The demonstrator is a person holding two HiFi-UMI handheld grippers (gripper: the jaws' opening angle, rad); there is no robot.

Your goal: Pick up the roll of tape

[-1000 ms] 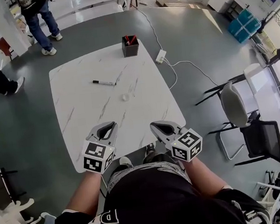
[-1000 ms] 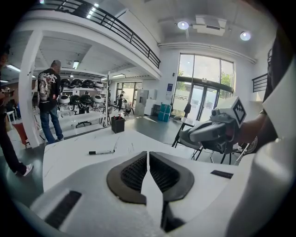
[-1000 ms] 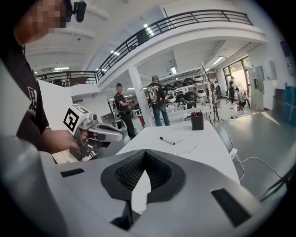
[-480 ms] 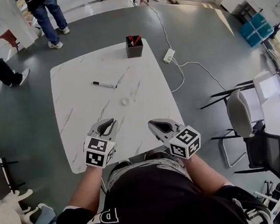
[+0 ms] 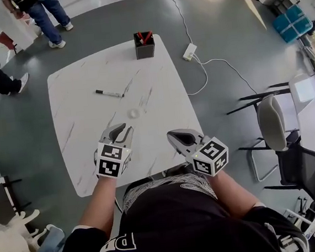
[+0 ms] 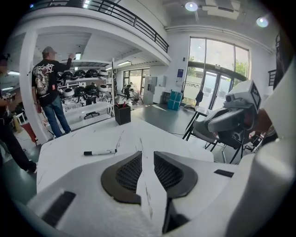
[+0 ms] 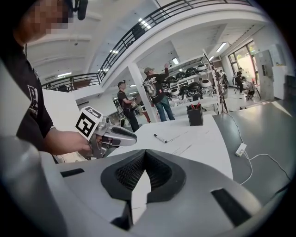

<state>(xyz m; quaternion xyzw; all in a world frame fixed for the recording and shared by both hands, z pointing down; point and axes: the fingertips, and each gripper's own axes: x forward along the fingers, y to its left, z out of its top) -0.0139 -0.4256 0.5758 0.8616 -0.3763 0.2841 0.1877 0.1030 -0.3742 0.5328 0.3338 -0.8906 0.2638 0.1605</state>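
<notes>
Marble-look white table [image 5: 80, 130], grey floor. Item: roll of tape [image 5: 133, 113], small clear ring, lying flat nr table centre, just ahead of L gripper [image 5: 122, 130], not touching. L jaws slightly apart, just been opening, nothing btwn. R gripper [image 5: 172, 135]: jaws pressed together, empty. Black marker [image 5: 109, 93] & pen holder [image 5: 145, 45] farther back.

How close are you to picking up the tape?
Nothing is done yet: the roll of tape lies untouched on the table. Right now the left gripper is just short of it; its jaws have just been opening, with nothing between them. The right gripper is shut and empty. Left to do: reach the roll, close on it and lift.
</notes>
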